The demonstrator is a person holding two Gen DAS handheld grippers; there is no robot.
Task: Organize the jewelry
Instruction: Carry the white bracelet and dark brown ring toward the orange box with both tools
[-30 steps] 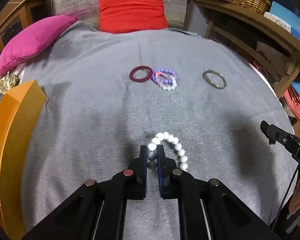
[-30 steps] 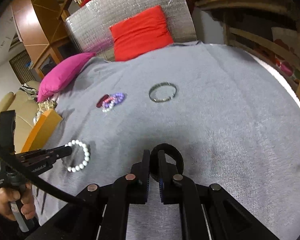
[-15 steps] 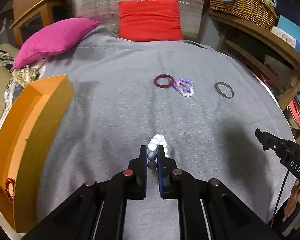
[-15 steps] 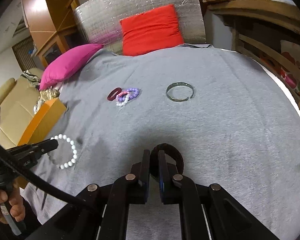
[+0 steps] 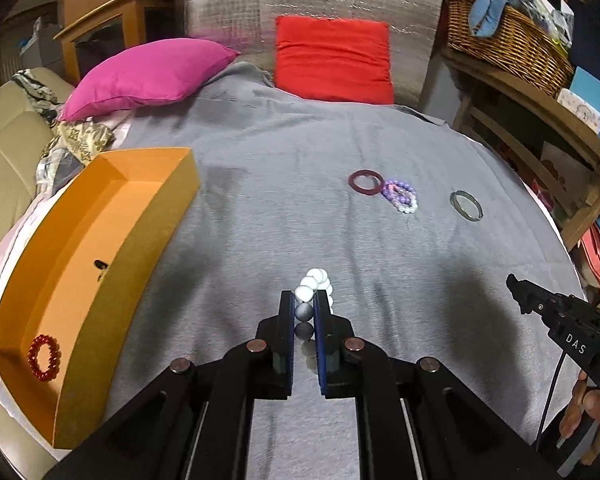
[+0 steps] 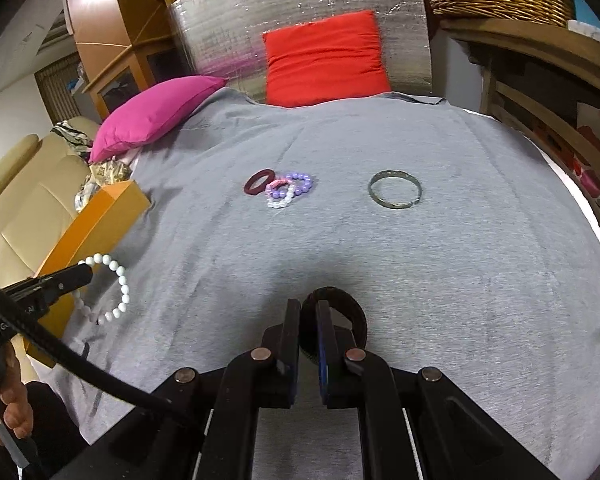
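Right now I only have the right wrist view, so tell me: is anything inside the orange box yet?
Observer: Yes. The left wrist view shows a red bead bracelet lying in the near corner of the orange box.
Operator: Where does the left gripper pinch the white bracelet?
Observer: The left gripper is shut on two grey beads of the white bracelet.
Operator: Anything else in the box?
Observer: Only a small dark mark on its floor; I cannot tell what.

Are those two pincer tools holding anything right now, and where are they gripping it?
Left gripper pinches the white beaded bracelet at its grey beads. Right gripper pinches the dark ring-shaped bangle at its rim.
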